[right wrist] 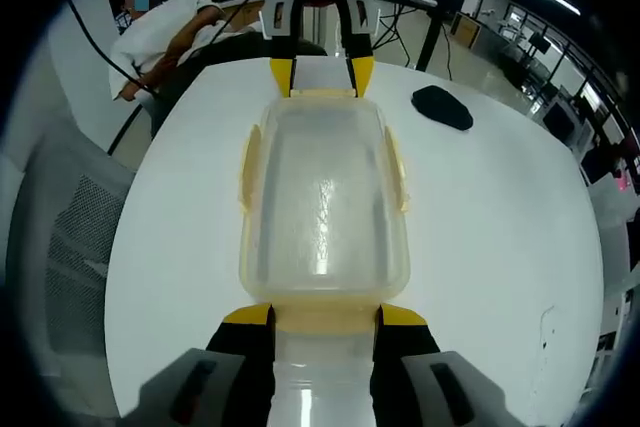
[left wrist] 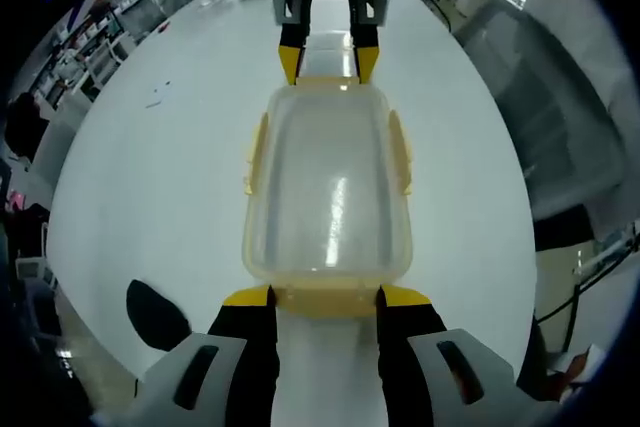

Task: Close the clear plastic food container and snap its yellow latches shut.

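A: In the left gripper view, where is the container?

B: The container lies lengthwise at centre on the white table, lid on. The left gripper rises from six o'clock, jaws spread, one yellow tip at each corner of the near end latch, touching it as far as I can tell. Yellow side latches sit at nine and three o'clock.

A: And at twelve?

B: The right gripper reaches in from there, jaws apart, tips at the far end of the container. A black pad lies at seven o'clock.

A: The right gripper view?

B: Mirrored. The container is at centre, the right gripper at six o'clock, jaws spread at its near end latch. The left gripper stands at twelve, jaws parted. The pad lies at two o'clock on the table, and a person sits at eleven.
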The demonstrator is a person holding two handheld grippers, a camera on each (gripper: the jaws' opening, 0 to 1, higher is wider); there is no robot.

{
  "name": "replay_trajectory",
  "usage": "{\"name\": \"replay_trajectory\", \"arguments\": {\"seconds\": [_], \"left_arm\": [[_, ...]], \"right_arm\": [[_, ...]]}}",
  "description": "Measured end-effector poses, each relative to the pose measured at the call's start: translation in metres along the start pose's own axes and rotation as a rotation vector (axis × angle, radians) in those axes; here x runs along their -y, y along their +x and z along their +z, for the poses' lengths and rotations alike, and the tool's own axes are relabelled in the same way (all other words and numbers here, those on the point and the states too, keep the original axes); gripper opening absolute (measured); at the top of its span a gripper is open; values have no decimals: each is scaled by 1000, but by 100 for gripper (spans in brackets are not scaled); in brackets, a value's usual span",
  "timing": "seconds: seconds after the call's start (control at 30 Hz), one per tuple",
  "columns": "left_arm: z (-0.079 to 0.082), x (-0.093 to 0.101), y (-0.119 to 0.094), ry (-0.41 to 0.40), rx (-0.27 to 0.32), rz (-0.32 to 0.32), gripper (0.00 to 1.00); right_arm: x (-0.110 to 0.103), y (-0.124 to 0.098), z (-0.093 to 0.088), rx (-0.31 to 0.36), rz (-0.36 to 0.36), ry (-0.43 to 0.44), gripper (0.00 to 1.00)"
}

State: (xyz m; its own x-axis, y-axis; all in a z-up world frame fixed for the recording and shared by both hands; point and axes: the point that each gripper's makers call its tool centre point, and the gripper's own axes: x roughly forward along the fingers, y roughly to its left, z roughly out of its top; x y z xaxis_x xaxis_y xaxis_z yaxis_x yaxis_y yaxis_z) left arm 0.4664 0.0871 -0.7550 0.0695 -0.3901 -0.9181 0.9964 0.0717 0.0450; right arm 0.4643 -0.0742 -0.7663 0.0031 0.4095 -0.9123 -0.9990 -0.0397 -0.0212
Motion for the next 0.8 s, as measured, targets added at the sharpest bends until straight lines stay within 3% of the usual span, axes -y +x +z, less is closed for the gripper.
{"name": "replay_trajectory", "arguments": {"seconds": [0.47, 0.8], "left_arm": [[12, 3, -13, -3, -7, 27, 36], [32, 0, -22, 17, -4, 39, 36]], "right_arm": [[-1, -19, 2, 14, -29, -11, 35], [0, -38, -6, 22, -48, -11, 35]]}}
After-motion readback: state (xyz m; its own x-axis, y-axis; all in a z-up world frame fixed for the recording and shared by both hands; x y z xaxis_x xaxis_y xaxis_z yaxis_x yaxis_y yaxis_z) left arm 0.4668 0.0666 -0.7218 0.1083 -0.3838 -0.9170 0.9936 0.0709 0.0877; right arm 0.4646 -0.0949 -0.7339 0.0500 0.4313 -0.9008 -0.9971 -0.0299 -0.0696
